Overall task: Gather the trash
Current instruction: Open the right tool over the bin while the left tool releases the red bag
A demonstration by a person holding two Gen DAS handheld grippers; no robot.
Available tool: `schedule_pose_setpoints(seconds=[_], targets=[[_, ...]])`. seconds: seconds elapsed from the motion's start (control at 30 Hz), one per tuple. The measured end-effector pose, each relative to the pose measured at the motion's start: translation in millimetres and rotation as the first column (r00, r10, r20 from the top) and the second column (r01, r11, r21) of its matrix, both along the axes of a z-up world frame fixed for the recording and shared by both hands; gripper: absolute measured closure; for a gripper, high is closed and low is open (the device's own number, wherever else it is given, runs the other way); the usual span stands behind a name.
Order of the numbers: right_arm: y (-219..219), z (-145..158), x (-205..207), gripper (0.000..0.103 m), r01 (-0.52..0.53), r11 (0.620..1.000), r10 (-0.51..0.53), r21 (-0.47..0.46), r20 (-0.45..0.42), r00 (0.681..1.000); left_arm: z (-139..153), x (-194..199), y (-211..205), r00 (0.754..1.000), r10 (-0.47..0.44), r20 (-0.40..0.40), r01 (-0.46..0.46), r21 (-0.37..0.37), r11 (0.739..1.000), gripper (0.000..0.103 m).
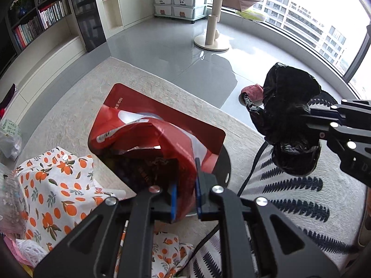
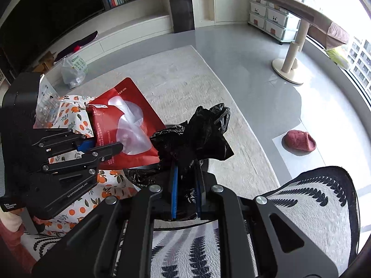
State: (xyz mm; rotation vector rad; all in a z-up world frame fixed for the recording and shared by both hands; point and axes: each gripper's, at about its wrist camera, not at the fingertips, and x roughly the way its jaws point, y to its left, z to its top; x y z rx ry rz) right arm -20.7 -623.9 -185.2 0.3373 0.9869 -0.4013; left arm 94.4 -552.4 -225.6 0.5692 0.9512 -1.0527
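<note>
our left gripper (image 1: 185, 199) is closed on the lower edge of a red snack pouch (image 1: 148, 134), its blue pads pinching the foil so the torn, open top faces away from us and dark wrappers show inside. our right gripper (image 2: 186, 199) is clamped on a crumpled black plastic bag (image 2: 197, 136), which bunches up above the fingers and is held in the air just to the right of the pouch. in the right wrist view the pouch (image 2: 125, 125) sits between the left gripper's fingers (image 2: 106, 148), close beside the black bag but, as far as we can tell, not touching it.

we judge the task to be partway through: two pieces of trash are already picked up and in hand, yet neither is in a bin, and no bin shows in either view. below us lie an orange-print cloth (image 1: 53, 180) and a leaf-patterned cushion (image 2: 313, 208). a clear plastic bag (image 2: 73, 71) sits on the floor near the low shelf, and a pink slipper (image 2: 299, 141) lies on the grey floor beyond the rug; whether either counts as trash we cannot tell.
</note>
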Motion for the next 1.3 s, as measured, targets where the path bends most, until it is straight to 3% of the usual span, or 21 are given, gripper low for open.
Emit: schedule_pose_setpoints(seconds=[0.17, 0.33, 0.53, 0.8, 0.97, 1.13, 1.3], targets=[[-9, -24, 10, 0.092, -0.004, 1.000, 0.003, -0.005, -0.071, 0.997, -35, 6, -21, 0.998, -0.059, -0.028, 0.060, 0.034, 0.998, 0.085], [-17, -40, 13, 0.092, 0.012, 1.000, -0.011, 0.010, -0.112, 0.994, -59, 15, -32, 0.998, -0.048, -0.036, 0.050, 0.064, 0.997, 0.058], [-13, -52, 28, 0.092, -0.016, 0.999, 0.019, 0.029, -0.128, 0.992, -66, 21, -23, 0.999, -0.029, -0.036, 0.032, 0.079, 0.996, 0.049], [-9, -71, 58, 0.091, -0.058, 0.997, 0.063, 0.050, -0.120, 0.991, -62, 27, 2, 0.999, 0.014, -0.032, -0.011, 0.091, 0.996, 0.048], [-9, -86, 68, 0.079, -0.046, 0.998, 0.051, 0.033, -0.150, 0.987, -61, 30, 16, 0.999, 0.038, -0.034, -0.035, 0.098, 0.995, 0.048], [-4, -78, 65, 0.061, -0.034, 0.999, 0.034, 0.004, -0.142, 0.989, -52, 34, 30, 0.998, 0.062, -0.034, -0.058, 0.087, 0.994, 0.048], [7, -60, 64, 0.061, -0.046, 0.999, 0.044, -0.015, -0.127, 0.991, -38, 37, 47, 0.995, 0.094, -0.031, -0.092, 0.069, 0.993, 0.048]])
